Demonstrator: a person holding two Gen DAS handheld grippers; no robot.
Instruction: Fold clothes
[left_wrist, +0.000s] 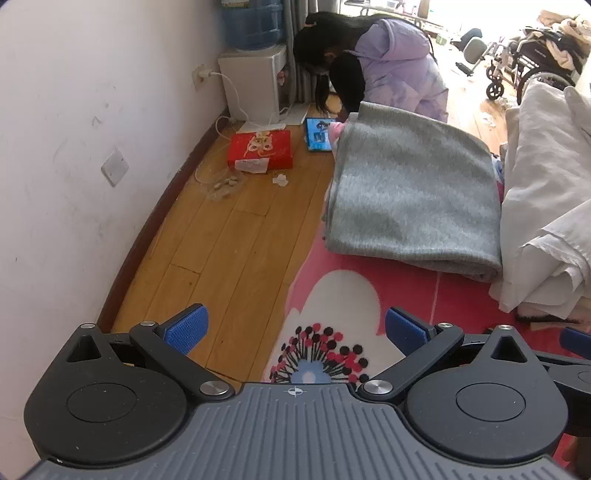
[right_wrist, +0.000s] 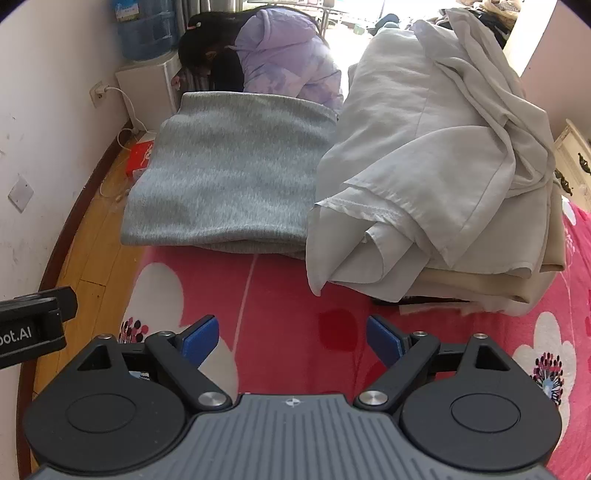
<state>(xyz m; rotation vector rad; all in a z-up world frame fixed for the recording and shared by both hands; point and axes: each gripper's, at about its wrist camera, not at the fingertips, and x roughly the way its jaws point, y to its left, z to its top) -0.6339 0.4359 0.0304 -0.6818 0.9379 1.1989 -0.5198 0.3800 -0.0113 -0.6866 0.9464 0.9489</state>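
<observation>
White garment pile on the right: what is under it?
Under the white garment pile lie folded beige layers, then a dark strip on the pink floral blanket. Anything deeper is covered.

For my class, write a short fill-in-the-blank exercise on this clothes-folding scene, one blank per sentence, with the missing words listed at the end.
1. The folded garment lying at the bed's edge is ____ in colour.
2. The pale pile of clothes sits to the ____ of that garment in the right wrist view.
3. Both the left gripper and the right gripper are ____ and hold nothing.
4. The blanket under the clothes is pink with a ____ pattern.

Missing words: grey; right; open; flower
</observation>
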